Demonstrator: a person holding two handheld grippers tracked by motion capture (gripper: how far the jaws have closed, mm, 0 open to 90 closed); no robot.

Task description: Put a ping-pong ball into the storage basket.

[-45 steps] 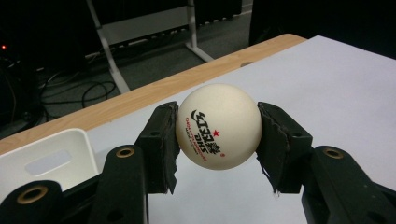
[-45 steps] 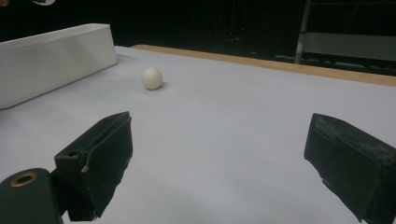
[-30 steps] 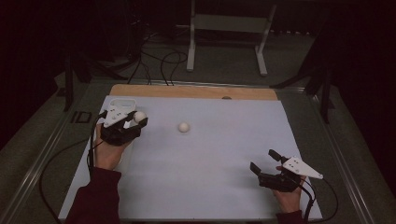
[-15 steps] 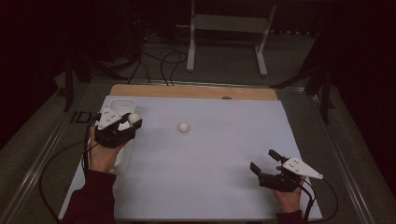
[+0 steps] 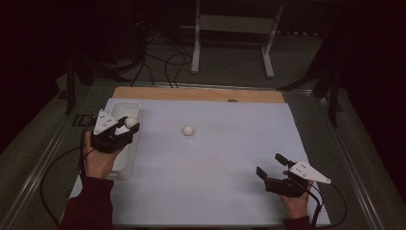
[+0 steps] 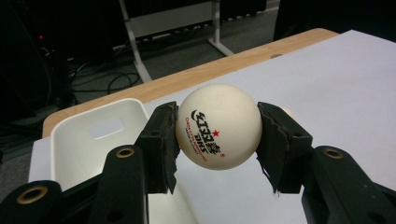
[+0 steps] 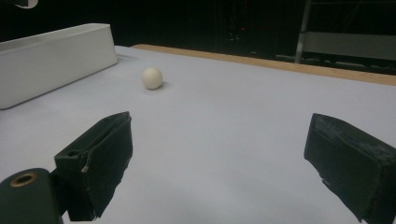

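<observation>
From your right gripper (image 5: 274, 167), the white sheet (image 5: 225, 163) lies bare toward 11 o'clock all the way to the loose ball (image 5: 189, 130), so you can pass there freely. Past that ball, at 9 o'clock of it, the white bin (image 5: 125, 106) walls off the sheet's left edge (its rim stands well above the surface). Your left gripper (image 5: 129, 123) hangs over that bin, its jaws clamped on a second ball (image 6: 218, 126). Between the two balls the sheet is bare.
</observation>
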